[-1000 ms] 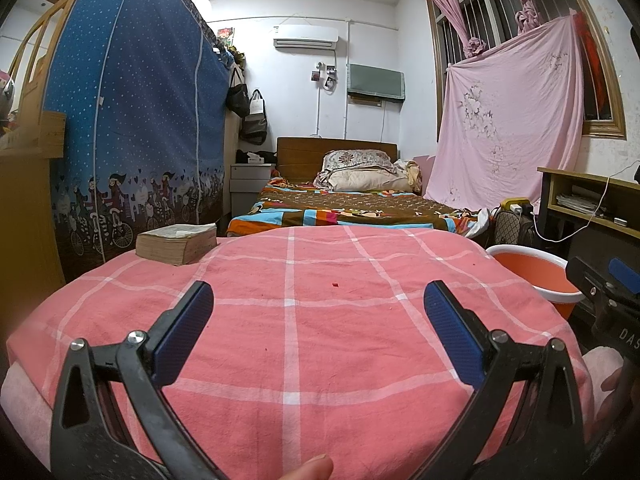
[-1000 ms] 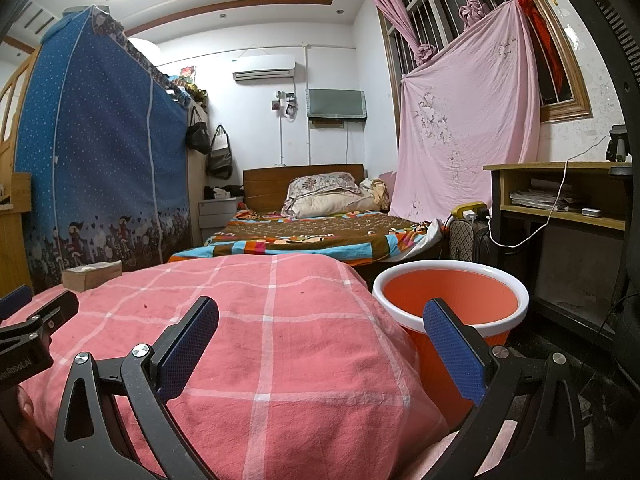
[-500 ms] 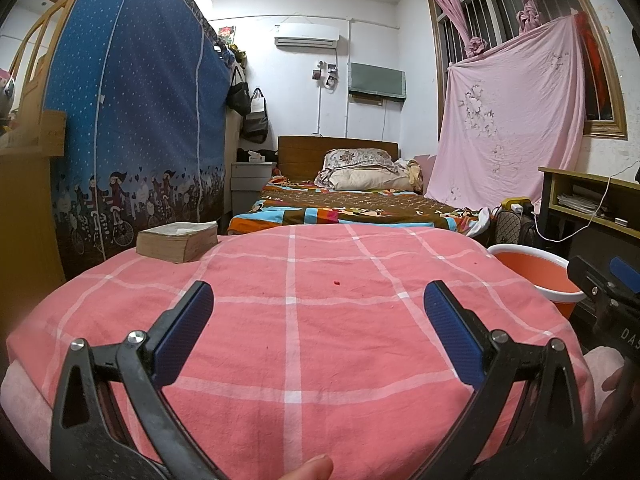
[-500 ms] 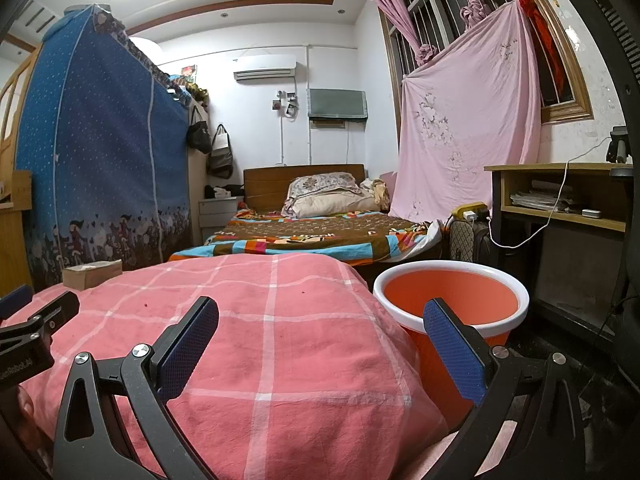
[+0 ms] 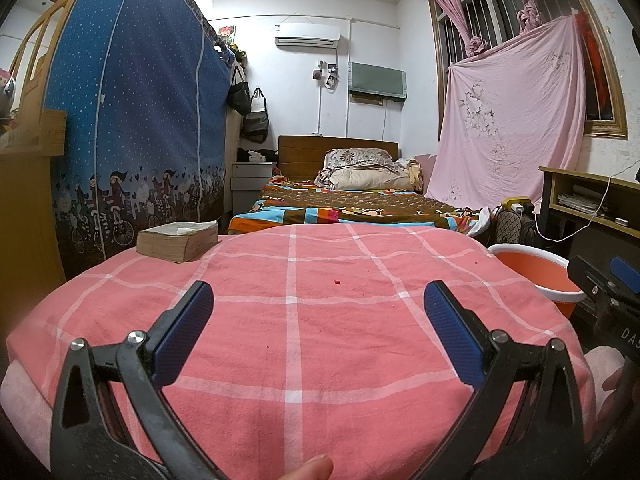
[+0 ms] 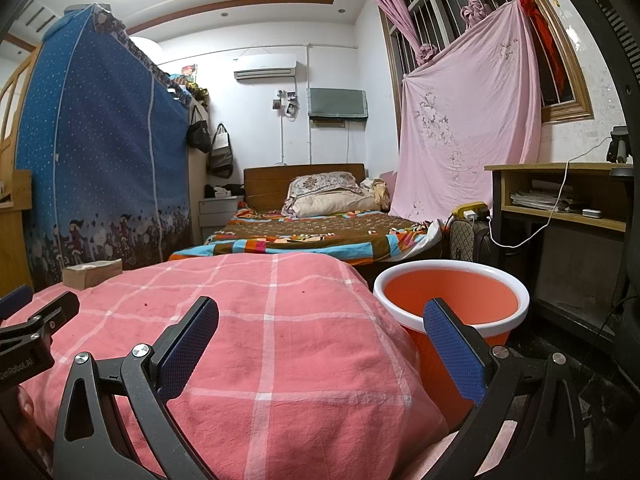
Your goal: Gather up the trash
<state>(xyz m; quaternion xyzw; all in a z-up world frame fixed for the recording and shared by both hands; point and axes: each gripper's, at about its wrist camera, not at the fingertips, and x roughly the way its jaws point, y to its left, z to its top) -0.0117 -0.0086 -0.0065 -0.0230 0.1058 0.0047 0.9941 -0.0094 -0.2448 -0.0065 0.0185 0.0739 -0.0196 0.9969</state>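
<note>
Orange bucket [image 6: 452, 300] beside checked cloth [image 6: 260, 320]

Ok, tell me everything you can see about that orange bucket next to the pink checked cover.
The orange bucket is a round tub, apparently plastic, with a thick white rim. It stands upright on the dark floor at the right edge of the pink checked cover, close against it. What shows of its inside looks empty; the bottom is hidden. The right gripper hangs open nearby, not touching it.
</note>
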